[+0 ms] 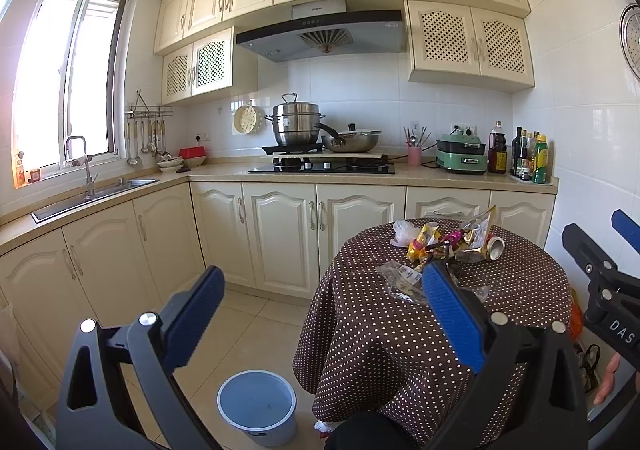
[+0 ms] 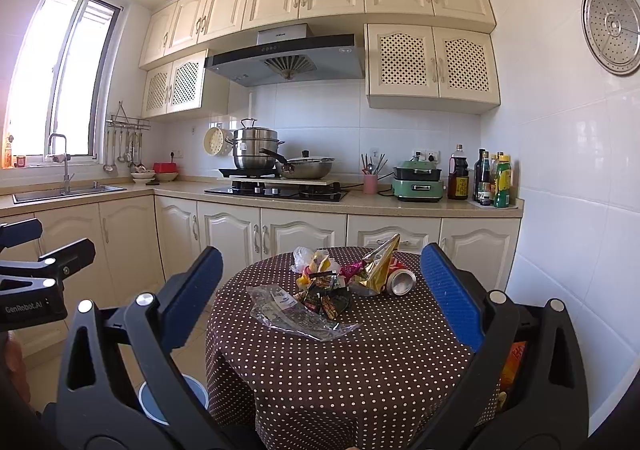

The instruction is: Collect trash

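A heap of trash lies on a small round table [image 2: 320,350] with a brown polka-dot cloth: a clear plastic bag [image 2: 296,310], crumpled snack wrappers [image 2: 324,290], a gold foil pouch [image 2: 380,266], a crushed can [image 2: 402,282] and a white plastic bag [image 2: 302,256]. The heap also shows in the left wrist view [image 1: 444,246]. A blue bucket [image 1: 258,406] stands on the floor left of the table. My left gripper [image 1: 324,314] is open and empty, held short of the table. My right gripper [image 2: 320,290] is open and empty, facing the heap from a distance.
Cream kitchen cabinets [image 1: 280,234] run behind the table, with a sink [image 1: 96,189] at left, a stove with pots [image 2: 280,177], a green appliance [image 2: 418,183] and bottles [image 2: 492,179]. A white tiled wall [image 2: 568,209] stands to the right. The tiled floor [image 1: 248,314] lies between cabinets and table.
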The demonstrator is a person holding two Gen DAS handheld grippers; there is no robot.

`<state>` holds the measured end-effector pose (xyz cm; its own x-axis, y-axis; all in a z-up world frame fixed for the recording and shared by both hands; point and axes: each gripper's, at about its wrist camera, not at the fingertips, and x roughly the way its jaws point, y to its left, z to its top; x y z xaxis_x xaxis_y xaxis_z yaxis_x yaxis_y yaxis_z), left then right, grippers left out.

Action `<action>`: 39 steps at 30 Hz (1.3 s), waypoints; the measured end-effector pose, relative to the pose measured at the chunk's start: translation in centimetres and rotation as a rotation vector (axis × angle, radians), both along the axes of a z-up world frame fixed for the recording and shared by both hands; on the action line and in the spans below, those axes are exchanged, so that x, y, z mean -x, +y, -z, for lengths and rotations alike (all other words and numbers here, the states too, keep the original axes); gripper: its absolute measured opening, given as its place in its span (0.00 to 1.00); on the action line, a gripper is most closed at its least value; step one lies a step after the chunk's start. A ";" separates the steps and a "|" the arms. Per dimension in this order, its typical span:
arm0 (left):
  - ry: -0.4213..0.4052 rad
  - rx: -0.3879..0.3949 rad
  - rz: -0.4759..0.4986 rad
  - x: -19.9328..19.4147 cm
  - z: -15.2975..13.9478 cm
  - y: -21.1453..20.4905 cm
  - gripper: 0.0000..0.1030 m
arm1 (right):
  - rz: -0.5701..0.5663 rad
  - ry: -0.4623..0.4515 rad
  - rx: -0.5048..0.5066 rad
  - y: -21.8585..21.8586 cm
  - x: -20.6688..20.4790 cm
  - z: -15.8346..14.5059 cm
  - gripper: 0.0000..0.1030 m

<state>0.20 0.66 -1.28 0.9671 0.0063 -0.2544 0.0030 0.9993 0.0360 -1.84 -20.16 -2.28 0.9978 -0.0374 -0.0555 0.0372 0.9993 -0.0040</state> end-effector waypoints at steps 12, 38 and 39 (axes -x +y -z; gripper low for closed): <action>0.008 -0.002 -0.001 -0.7 0.3 0.1 0.94 | -0.002 0.009 0.001 0.2 -0.2 0.1 0.94; 0.104 -0.014 0.019 -3.2 2.1 -0.3 0.94 | -0.039 0.104 -0.059 -2.5 -3.6 1.9 0.94; 0.119 -0.013 0.029 -3.8 2.2 -0.5 0.94 | -0.023 0.117 -0.061 -3.0 -4.2 2.2 0.94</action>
